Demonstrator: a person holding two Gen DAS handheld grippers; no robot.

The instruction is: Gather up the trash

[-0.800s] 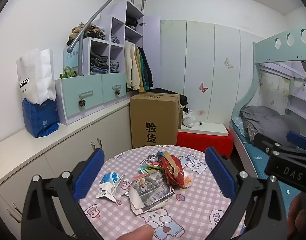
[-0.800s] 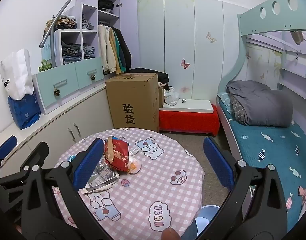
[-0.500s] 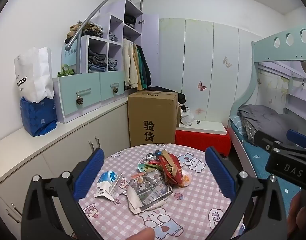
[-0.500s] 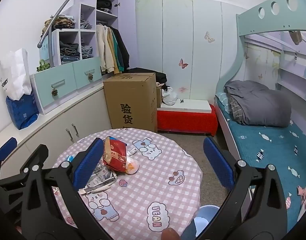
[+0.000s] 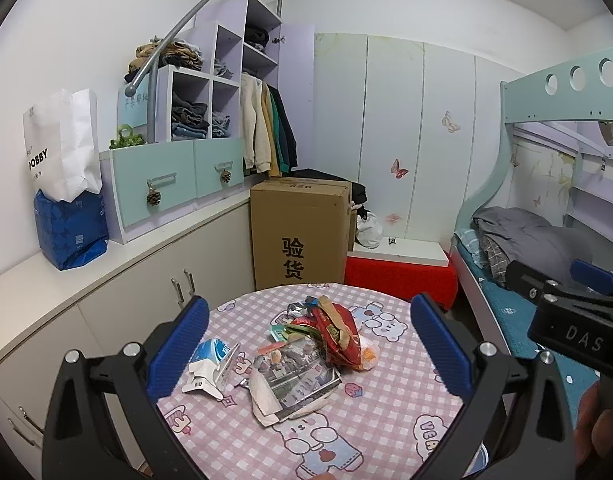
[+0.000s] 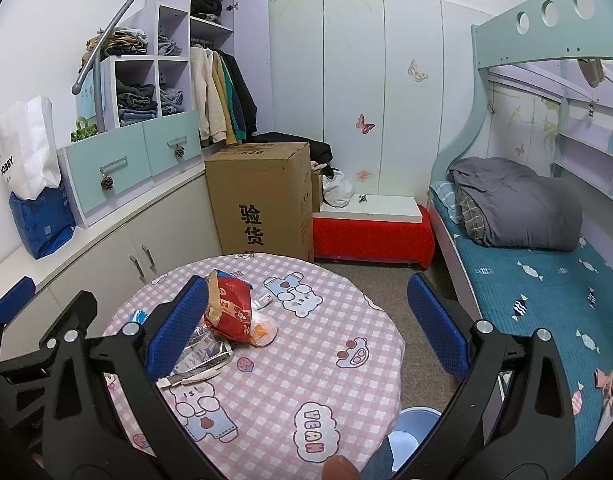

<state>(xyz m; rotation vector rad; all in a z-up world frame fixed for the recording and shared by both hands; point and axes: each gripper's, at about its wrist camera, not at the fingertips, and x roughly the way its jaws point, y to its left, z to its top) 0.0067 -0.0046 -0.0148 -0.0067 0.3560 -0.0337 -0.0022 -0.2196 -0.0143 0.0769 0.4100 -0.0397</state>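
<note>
— Looking at the round worktop (image 5: 386, 412) with the pink checked cloth, what do you see on it?

— I see a small heap of trash near the middle. On top is a red snack bag (image 5: 336, 330), which leans on an orange wrapper (image 6: 264, 332). Below it lies a crumpled printed paper (image 5: 294, 380), and to its left a flattened white and blue carton (image 5: 210, 364). Behind the red bag are some small green and silver wrappers (image 5: 294, 320).

— And your claws, how are they?

— My left claw (image 5: 306, 340) is spread fully wide and holds nothing. It hangs above the near part of the worktop, and the heap shows between its two blue pads (image 5: 178, 344), but they do not touch it. My right claw (image 6: 306, 320) is also spread fully wide and empty. Its left pad (image 6: 174, 328) covers a part of the printed paper in the picture; the red bag is just beside that pad.

— Is something else near?

— A blue bin (image 6: 410, 432) stands on the floor at the near right edge of the worktop. A tall cardboard box (image 5: 302, 232) stands behind the worktop, and a bed (image 6: 546, 300) with a grey blanket (image 6: 518, 204) is at the right.
</note>
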